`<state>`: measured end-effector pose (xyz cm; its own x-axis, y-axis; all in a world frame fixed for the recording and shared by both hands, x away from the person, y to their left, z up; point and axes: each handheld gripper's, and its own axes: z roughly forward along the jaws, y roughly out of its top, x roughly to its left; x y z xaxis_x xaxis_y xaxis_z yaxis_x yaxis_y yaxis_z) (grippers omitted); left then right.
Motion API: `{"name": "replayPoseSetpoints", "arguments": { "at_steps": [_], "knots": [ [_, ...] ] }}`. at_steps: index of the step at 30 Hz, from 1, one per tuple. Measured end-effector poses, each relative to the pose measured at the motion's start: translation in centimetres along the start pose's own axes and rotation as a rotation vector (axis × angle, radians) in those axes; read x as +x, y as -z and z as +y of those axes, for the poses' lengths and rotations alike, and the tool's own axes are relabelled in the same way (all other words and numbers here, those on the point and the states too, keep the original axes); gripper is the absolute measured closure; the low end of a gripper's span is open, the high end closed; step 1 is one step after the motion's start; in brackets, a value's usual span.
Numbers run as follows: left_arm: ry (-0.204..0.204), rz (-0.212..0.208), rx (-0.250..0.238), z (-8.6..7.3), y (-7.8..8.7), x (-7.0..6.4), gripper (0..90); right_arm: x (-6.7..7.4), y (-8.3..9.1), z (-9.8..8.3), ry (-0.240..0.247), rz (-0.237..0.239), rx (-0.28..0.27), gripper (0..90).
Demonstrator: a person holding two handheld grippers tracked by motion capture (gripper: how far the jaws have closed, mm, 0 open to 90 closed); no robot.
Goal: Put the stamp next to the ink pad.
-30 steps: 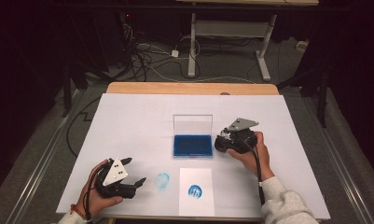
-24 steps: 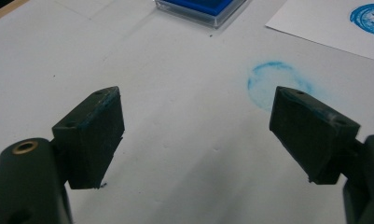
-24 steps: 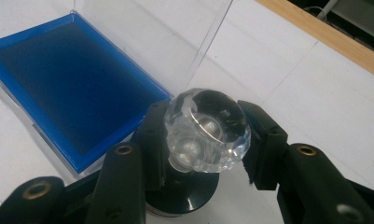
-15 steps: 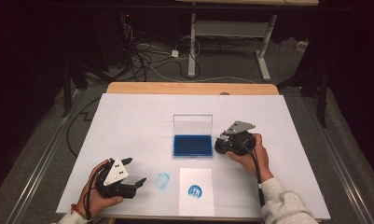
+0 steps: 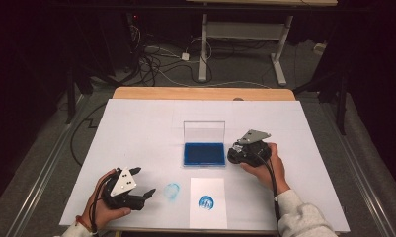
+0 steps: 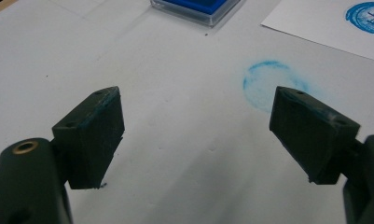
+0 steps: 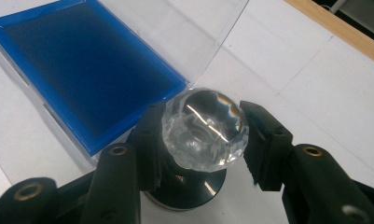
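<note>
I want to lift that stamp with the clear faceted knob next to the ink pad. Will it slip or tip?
The stamp has a glossy, faceted, rounded knob, so the flat pads of the right gripper may slide on it. Its dark round base looks broad, so it probably stands steady. The jaws have just been opening, with the knob between them and a gap showing on one side.

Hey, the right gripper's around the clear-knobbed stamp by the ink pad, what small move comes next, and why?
Probably open wider and draw back. The right gripper's jaws have just been opening around the stamp, which stands on the table beside the ink pad; the paper already bears a blue print.
</note>
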<state>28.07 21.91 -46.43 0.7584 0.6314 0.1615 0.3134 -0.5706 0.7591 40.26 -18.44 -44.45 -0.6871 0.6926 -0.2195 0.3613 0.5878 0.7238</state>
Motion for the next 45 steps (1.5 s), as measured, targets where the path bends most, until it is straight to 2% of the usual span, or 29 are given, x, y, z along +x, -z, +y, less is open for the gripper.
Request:
{"name": "replayPoseSetpoints", "arguments": {
  "at_steps": [8,14,22,28,30,32,36,38,42,45],
  "knots": [
    [0.000,-0.001,0.001,0.0,0.0,0.0,17.8,-0.1,0.5,0.1,-0.009,-0.009,-0.038,47.3],
    [-0.005,-0.009,0.008,0.0,-0.1,-0.1,17.8,0.1,1.3,0.4,0.001,-0.019,-0.106,45.6],
    [-0.007,0.002,0.015,0.0,-0.2,0.0,17.8,-0.4,2.6,0.9,-0.030,-0.018,-0.185,39.7],
    [-0.003,0.007,0.015,0.0,-0.1,0.1,17.8,-0.8,3.3,0.9,-0.045,-0.016,-0.209,35.0],
    [-0.002,0.009,0.015,0.0,-0.1,0.0,17.8,-0.9,3.6,1.0,-0.049,-0.022,-0.222,34.3],
    [-0.001,0.008,0.012,0.0,-0.1,0.0,17.8,-0.8,3.7,1.3,-0.058,-0.050,-0.216,30.7],
    [-0.001,0.008,0.013,0.0,-0.1,0.1,17.8,-0.7,4.1,1.4,-0.059,-0.054,-0.236,27.1],
    [0.000,0.007,0.012,0.0,-0.1,0.1,17.8,-0.6,4.3,1.6,-0.066,-0.089,-0.236,23.8],
    [0.000,0.007,0.012,0.0,0.0,0.1,17.8,-0.5,4.7,1.6,-0.067,-0.093,-0.255,21.1],
    [0.001,0.007,0.012,0.0,0.0,0.1,17.7,-0.3,5.0,1.7,-0.060,-0.115,-0.252,20.3]
  ]
}}
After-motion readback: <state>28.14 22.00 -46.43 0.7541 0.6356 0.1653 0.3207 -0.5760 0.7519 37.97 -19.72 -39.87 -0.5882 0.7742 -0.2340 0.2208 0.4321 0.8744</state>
